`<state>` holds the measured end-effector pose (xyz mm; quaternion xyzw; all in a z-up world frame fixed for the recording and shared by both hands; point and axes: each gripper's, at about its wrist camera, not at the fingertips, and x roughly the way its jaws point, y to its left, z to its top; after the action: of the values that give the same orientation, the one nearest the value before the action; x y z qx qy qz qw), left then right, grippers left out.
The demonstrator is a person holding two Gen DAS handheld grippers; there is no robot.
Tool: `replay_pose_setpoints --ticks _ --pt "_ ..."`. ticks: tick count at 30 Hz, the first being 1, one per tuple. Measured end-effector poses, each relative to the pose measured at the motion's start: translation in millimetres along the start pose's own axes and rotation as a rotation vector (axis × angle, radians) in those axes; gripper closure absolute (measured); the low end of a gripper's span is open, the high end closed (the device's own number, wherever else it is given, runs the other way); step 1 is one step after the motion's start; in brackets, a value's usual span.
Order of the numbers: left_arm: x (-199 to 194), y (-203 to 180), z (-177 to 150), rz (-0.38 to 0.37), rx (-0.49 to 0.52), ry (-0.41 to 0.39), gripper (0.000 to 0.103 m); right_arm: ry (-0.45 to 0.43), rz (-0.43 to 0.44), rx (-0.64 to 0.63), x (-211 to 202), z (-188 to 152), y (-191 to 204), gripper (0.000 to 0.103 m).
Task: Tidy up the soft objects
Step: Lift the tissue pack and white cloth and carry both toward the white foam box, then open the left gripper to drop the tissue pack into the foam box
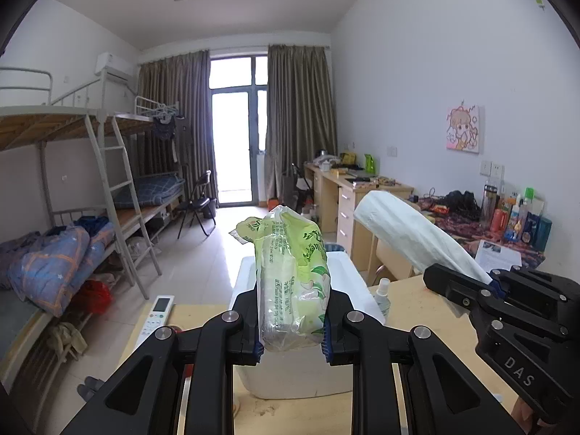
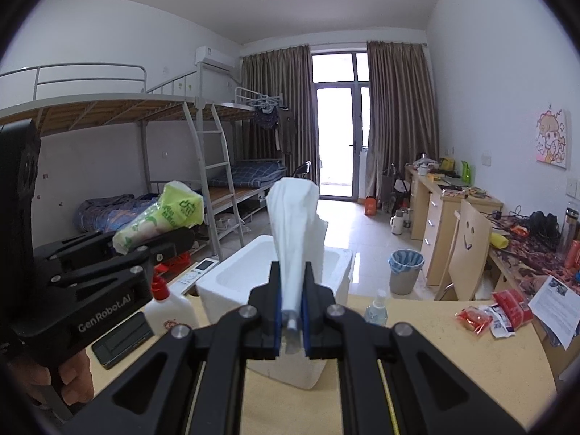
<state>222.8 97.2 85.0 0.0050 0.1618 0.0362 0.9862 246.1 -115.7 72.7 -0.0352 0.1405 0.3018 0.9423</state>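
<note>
My left gripper (image 1: 291, 330) is shut on a green tissue pack (image 1: 290, 272) and holds it upright above a white foam box (image 1: 348, 279). My right gripper (image 2: 291, 308) is shut on a white tissue bundle (image 2: 295, 224) and holds it upright over the same foam box (image 2: 232, 275). In the left wrist view the right gripper (image 1: 485, 284) shows at the right with the white tissue bundle (image 1: 409, 228). In the right wrist view the left gripper (image 2: 145, 243) shows at the left with the green pack (image 2: 163, 217).
The wooden desk (image 2: 435, 355) holds a spray bottle (image 2: 377, 308), a white glue bottle (image 2: 170, 308), a phone (image 2: 121, 340), a remote (image 1: 156, 315), red snack packets (image 2: 496, 313) and papers (image 2: 554, 304). A chair (image 2: 467, 243), bin (image 2: 406, 268) and bunk beds (image 1: 72, 181) stand beyond.
</note>
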Motion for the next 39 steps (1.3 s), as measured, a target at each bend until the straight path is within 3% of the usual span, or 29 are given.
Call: replay_pose_setpoints --ticks 20,32,39 --pt "63.9 6.5 2.5 0.008 -0.004 0.072 0.079 0.074 0.028 0.020 61.2 5.5 -12.7 0.092" --pt "90.6 -11.4 2.6 -0.067 0.005 0.144 0.079 0.059 -0.062 0.033 35.9 10.3 -35.1 0.092" --pt "95.5 -10.0 2.5 -0.054 0.010 0.154 0.077 0.064 -0.064 0.036 39.7 11.4 -38.3 0.092"
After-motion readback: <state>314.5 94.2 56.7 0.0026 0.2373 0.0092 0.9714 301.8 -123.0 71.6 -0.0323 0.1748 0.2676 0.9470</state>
